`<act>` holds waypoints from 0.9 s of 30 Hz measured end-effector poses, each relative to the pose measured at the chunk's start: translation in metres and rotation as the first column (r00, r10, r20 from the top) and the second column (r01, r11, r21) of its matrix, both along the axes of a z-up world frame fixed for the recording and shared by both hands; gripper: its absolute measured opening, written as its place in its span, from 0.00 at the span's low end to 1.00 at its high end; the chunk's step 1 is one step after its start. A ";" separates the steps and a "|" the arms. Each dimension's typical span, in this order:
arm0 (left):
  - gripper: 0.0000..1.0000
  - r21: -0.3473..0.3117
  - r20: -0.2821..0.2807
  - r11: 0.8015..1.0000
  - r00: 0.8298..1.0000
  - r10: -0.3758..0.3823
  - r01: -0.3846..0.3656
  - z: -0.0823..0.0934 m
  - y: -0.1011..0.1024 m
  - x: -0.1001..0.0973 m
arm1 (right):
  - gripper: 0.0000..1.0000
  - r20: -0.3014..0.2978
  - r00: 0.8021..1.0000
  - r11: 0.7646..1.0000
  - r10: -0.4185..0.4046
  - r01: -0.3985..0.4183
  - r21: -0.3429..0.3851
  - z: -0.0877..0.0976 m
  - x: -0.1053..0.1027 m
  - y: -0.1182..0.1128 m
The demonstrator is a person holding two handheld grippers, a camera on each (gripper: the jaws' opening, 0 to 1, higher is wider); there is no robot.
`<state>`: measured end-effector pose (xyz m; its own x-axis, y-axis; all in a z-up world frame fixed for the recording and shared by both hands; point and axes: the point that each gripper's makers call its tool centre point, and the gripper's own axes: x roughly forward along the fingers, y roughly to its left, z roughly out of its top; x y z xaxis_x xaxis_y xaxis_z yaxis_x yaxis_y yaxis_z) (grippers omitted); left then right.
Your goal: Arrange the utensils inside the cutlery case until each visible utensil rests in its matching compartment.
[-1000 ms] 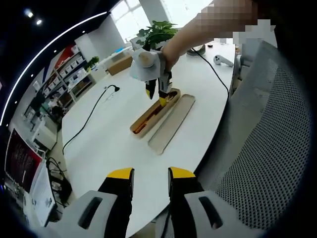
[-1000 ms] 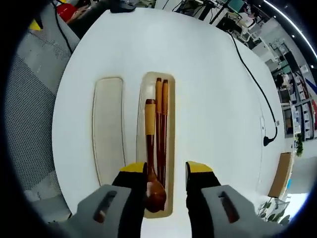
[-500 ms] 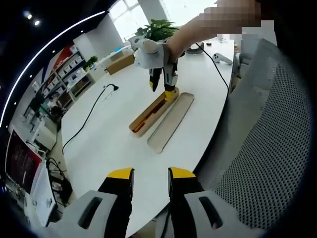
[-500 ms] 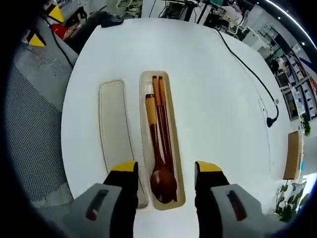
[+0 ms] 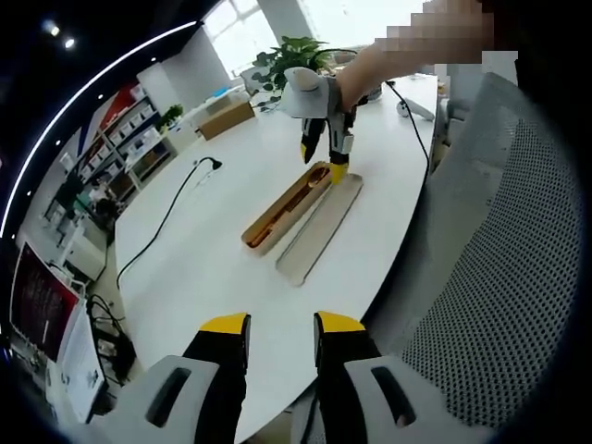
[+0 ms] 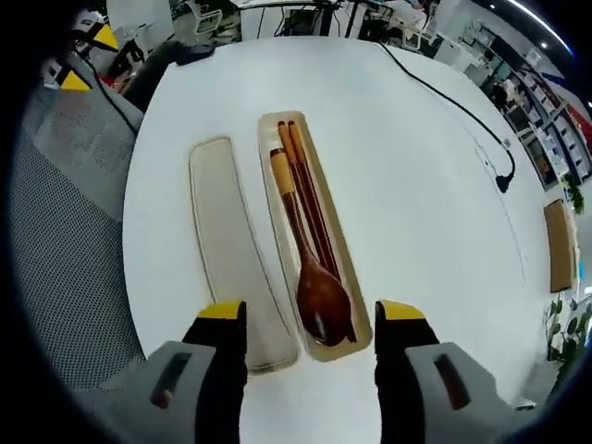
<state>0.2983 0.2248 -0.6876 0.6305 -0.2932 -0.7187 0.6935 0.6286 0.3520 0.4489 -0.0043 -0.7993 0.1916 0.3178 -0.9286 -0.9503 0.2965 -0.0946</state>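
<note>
A beige cutlery case [image 6: 319,236] lies open on the white table [image 6: 416,166], and its lid [image 6: 236,250] rests flat beside it. Inside the case lie a brown wooden spoon [image 6: 314,277] with a light handle end and a pair of brown chopsticks [image 6: 310,199] side by side. My right gripper [image 6: 310,324] is open above the spoon-bowl end of the case, holding nothing. In the left gripper view the case [image 5: 287,208] and lid [image 5: 319,231] lie mid-table, with the right gripper [image 5: 326,153] hanging over their far end. My left gripper [image 5: 280,326] is open and held off the table's near edge.
A grey mesh chair [image 5: 499,277] stands at the table's edge. A black cable [image 6: 444,92] runs across the table. A potted plant [image 5: 296,60], a cardboard box [image 5: 225,120] and a white controller [image 5: 416,109] sit at the far end. Shelves [image 5: 120,139] line the room.
My right gripper has opened wider and lifted back from the spoon, now clear of the case. The spoon stays in the case beside the chopsticks. The left gripper has not moved.
</note>
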 end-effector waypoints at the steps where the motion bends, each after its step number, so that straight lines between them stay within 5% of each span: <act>1: 0.28 0.000 0.000 1.000 1.000 -0.001 0.001 0.000 0.000 0.000 | 0.55 0.000 1.000 1.000 -0.006 0.006 0.001 0.000 -0.001 -0.002; 27: 0.27 -0.005 0.012 1.000 1.000 -0.007 0.007 0.002 -0.001 0.000 | 0.56 -0.026 0.997 0.994 -0.077 0.078 0.077 0.019 -0.047 -0.030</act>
